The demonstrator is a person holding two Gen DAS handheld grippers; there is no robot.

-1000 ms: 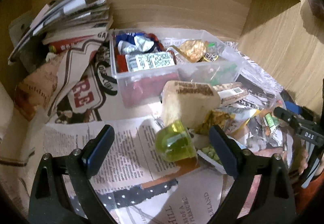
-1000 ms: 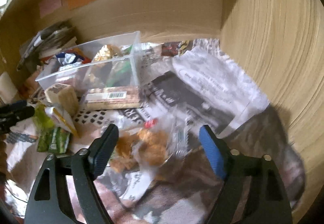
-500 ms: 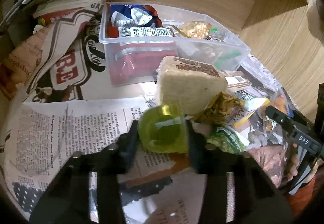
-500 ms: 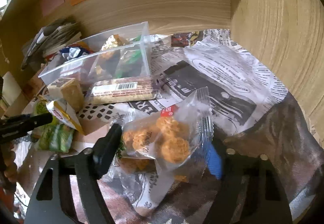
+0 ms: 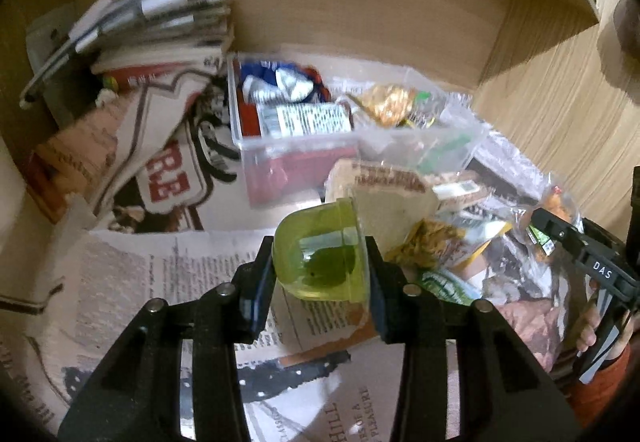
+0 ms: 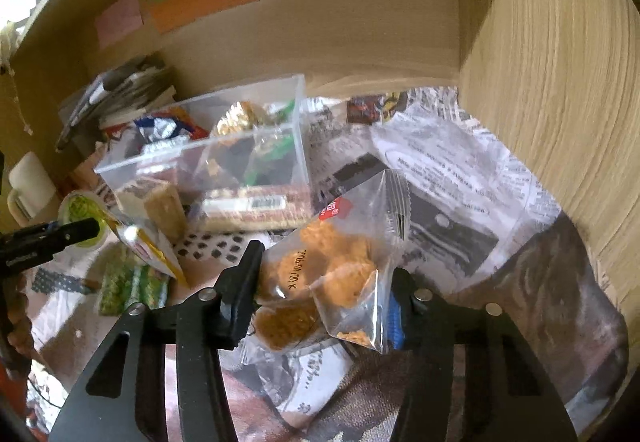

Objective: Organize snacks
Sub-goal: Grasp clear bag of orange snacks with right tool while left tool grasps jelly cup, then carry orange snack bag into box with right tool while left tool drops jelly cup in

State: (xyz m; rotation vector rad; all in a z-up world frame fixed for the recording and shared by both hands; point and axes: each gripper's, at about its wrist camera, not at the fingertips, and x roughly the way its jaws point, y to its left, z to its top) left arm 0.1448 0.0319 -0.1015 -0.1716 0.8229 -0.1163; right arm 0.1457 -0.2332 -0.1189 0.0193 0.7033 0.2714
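My left gripper (image 5: pixel 318 274) is shut on a green jelly cup (image 5: pixel 320 254) and holds it above the newspaper. My right gripper (image 6: pixel 324 282) is shut on a clear bag of orange snacks (image 6: pixel 340 266), lifted off the newspaper. A clear plastic bin (image 5: pixel 320 146) with several wrapped snacks stands at the back; it also shows in the right wrist view (image 6: pixel 208 154). In front of the bin lie a beige wafer block (image 5: pixel 384 198), a long snack bar (image 6: pixel 256 206) and green and yellow packets (image 6: pixel 132 282). The jelly cup (image 6: pixel 82 214) and left gripper show at the left of the right wrist view.
Newspaper (image 5: pixel 140 282) covers the shelf floor. A pile of magazines (image 5: pixel 140 30) leans at the back left. Wooden walls (image 6: pixel 560 82) close the back and right side. Coloured sticky notes (image 6: pixel 200 2) are on the back wall.
Both grippers closed from open. The left took hold of the jelly cup and lifted it. The right took hold of the orange snack bag and raised it.
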